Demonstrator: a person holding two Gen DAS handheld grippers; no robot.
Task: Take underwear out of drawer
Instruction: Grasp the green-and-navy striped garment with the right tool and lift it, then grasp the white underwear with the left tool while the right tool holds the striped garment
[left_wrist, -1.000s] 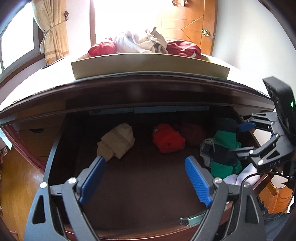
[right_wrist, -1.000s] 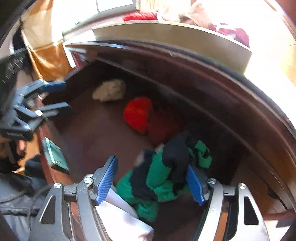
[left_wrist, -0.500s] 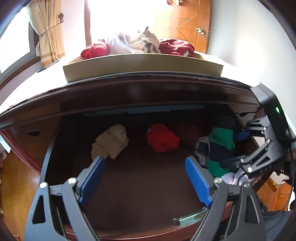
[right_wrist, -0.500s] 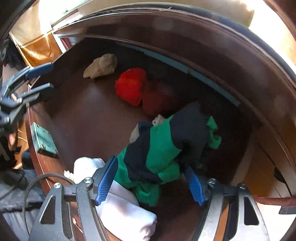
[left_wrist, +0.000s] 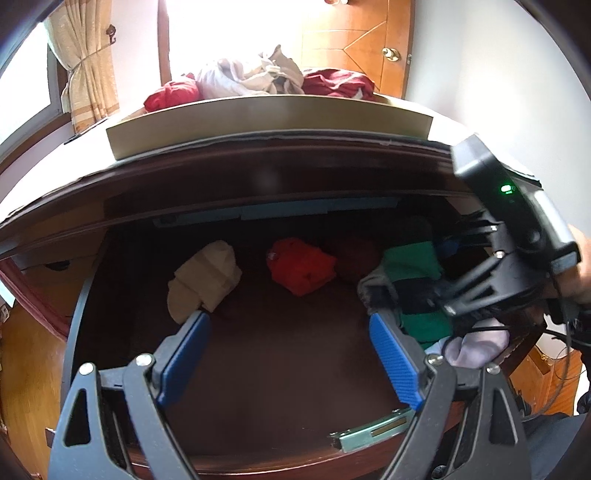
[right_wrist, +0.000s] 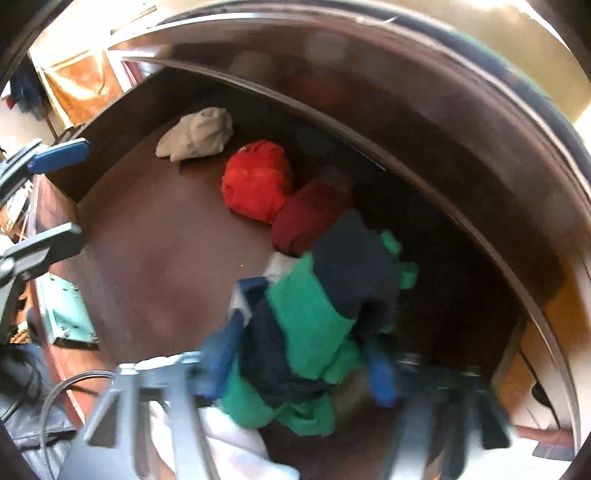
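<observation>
Right gripper: jaws just closing, blue pads pressing both sides of green-and-navy underwear at right end of open drawer. Left gripper: jaws spread wide, empty, hovering over bare drawer floor.

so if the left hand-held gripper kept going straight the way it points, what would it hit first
Probably the bare drawer floor: the left hand-held gripper is open with nothing between its fingers, though depth is hard to judge.
</observation>
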